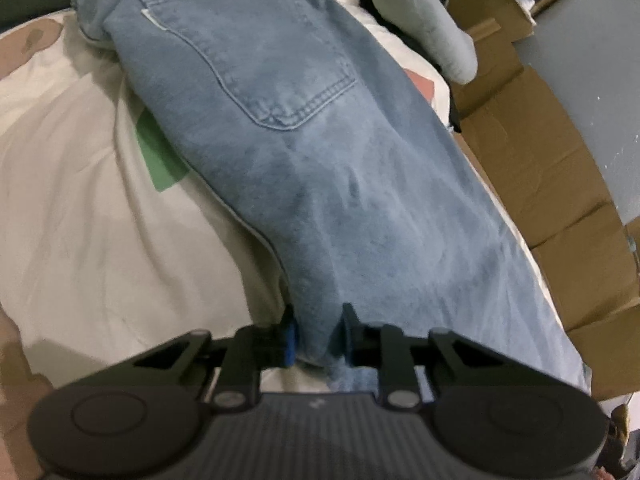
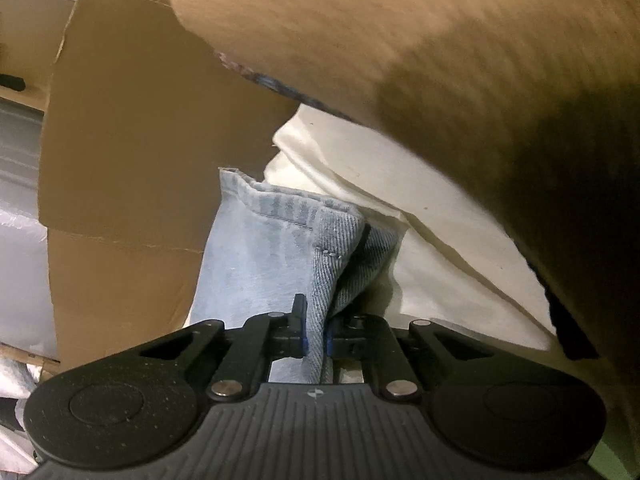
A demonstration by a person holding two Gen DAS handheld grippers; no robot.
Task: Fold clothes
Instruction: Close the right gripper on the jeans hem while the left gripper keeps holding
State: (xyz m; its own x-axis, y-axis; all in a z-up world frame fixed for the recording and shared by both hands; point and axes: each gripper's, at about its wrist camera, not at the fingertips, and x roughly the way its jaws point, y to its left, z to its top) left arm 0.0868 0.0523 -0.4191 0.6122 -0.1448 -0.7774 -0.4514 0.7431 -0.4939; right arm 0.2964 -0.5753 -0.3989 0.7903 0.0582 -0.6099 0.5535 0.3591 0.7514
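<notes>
Between each claw's pads, jeans [image 1: 304,168] pinched, left claw [image 1: 318,336], right claw [image 2: 315,334]

The light blue denim jeans [image 1: 304,152] lie folded lengthwise, running from the upper left of the left wrist frame down to its lower centre, back pocket facing up. In the right wrist frame their stitched hem [image 2: 288,212] sits mid-frame, the cloth bunched into an upright fold below it.
</notes>
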